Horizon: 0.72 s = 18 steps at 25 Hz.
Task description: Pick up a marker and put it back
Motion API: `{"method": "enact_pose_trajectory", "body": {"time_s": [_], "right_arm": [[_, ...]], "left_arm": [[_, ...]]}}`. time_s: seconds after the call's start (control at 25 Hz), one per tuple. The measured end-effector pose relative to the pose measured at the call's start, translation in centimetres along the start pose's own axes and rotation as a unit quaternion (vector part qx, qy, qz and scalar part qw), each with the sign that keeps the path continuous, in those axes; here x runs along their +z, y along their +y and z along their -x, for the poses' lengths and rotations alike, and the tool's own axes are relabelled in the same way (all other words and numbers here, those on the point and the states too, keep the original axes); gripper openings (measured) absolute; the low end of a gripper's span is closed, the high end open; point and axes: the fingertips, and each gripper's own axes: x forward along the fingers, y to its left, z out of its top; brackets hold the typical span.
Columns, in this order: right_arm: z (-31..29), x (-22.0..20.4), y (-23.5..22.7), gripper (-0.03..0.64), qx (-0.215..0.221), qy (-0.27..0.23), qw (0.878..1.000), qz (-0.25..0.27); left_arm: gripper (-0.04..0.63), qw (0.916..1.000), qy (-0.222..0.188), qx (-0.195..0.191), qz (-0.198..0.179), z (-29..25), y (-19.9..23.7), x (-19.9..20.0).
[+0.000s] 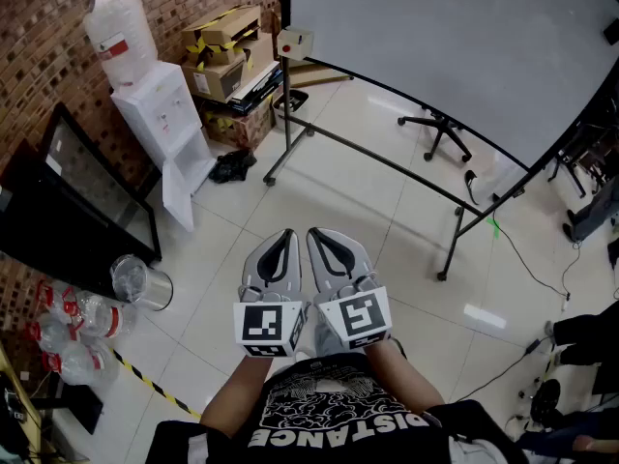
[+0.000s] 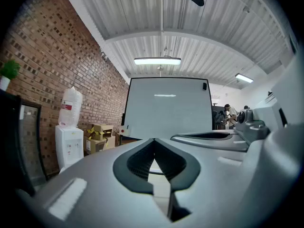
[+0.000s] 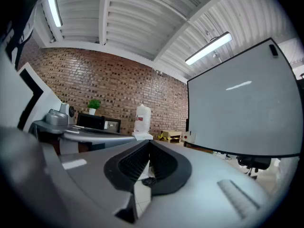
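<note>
My left gripper [image 1: 286, 233] and right gripper [image 1: 315, 233] are side by side in front of the person's chest, pointing at the tiled floor. Both are shut with nothing between the jaws. In the left gripper view the left gripper's tips [image 2: 153, 139] meet; in the right gripper view the right gripper's tips [image 3: 148, 142] meet too. A large whiteboard [image 1: 445, 46] on a black wheeled stand is ahead, some way off. A small black object [image 1: 611, 32] clings to its top right corner. I cannot make out a marker in any view.
A water dispenser [image 1: 160, 114] and cardboard boxes [image 1: 222, 51] line the brick wall at left. A black cabinet [image 1: 68, 201] and plastic bottles [image 1: 68, 327] are at near left. An office chair base [image 1: 440, 133] stands behind the board. Cables [image 1: 527, 259] trail at right.
</note>
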Motion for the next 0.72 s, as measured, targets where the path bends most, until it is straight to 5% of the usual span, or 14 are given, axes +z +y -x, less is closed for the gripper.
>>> {"method": "enact_pose_trajectory", "body": {"time_s": [0.72], "right_arm": [[-12.6, 0.3, -10.3, 0.000, 0.003, -0.021, 1.000, -0.009]], "left_arm": [[0.005, 0.9997, -0.002, 0.006, -0.024, -15.2, 5.3, 1.7]]}}
